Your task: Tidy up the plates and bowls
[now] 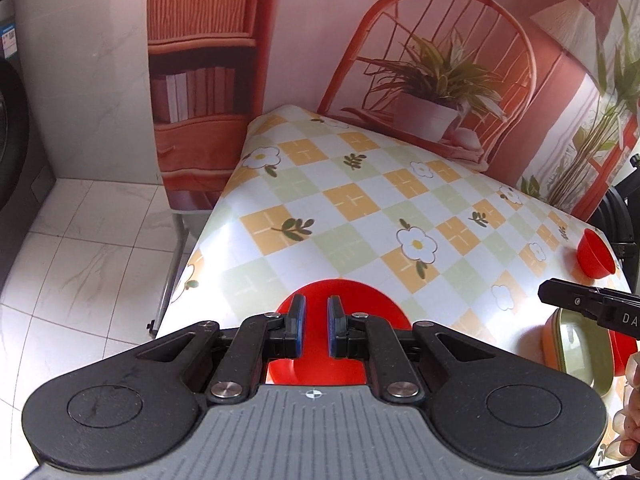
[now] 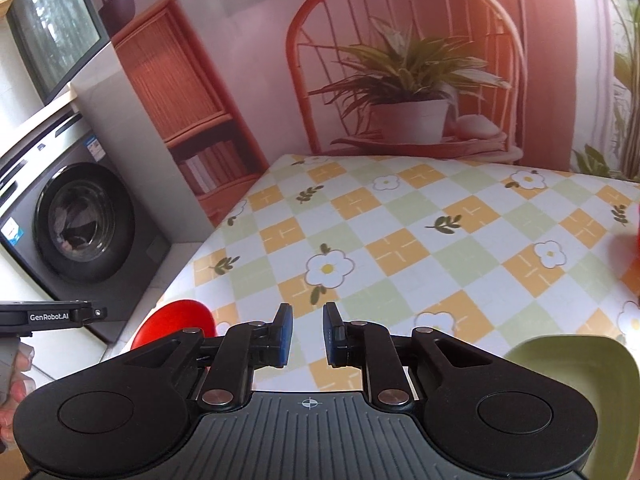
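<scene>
Checked tablecloth (image 2: 400, 240). Left gripper (image 1: 316, 322) hovered released over red plate (image 1: 348, 292); right gripper (image 2: 307, 330) released, empty. Risk: plate near edge, a nudge could tip it.

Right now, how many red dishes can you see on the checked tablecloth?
2, plainly. A flat red plate sits under the left gripper at the near edge; a small red bowl stands far right. Red behind the green dish may be another.
</scene>
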{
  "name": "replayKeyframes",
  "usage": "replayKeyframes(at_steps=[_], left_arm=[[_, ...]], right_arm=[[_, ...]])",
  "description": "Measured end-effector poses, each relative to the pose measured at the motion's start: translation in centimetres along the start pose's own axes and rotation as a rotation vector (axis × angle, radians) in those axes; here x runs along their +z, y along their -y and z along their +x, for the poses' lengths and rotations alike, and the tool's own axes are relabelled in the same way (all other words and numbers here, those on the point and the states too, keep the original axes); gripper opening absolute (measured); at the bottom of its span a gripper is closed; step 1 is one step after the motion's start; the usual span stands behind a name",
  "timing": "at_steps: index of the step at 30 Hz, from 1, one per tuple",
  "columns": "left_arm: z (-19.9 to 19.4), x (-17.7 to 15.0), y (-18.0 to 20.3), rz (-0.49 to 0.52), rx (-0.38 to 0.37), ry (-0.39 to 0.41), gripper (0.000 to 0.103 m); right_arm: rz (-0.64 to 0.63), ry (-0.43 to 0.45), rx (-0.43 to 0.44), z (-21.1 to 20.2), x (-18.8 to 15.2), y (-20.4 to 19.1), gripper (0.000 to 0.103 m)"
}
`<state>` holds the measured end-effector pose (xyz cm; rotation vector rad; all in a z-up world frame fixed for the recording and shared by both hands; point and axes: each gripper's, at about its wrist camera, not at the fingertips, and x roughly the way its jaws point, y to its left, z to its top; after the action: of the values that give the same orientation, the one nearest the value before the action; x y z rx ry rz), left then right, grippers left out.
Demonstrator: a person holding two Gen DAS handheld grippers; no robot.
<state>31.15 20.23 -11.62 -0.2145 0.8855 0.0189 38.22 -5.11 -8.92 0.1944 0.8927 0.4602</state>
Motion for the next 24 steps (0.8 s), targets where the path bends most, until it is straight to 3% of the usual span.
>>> replayKeyframes(at_steps=[13, 24], left_arm=[[2.5, -2.1, -2.8, -0.085, -0.005, -0.040, 0.014], [3.7, -3.6, -2.8, -0.096, -0.041, -0.064, 0.017]], right_arm=[[-0.112, -0.128, 0.089, 6.3, -1.1, -6.6, 0.017], [-0.103, -0.205, 0.091, 8.6, -2.6, -7.0, 0.017]])
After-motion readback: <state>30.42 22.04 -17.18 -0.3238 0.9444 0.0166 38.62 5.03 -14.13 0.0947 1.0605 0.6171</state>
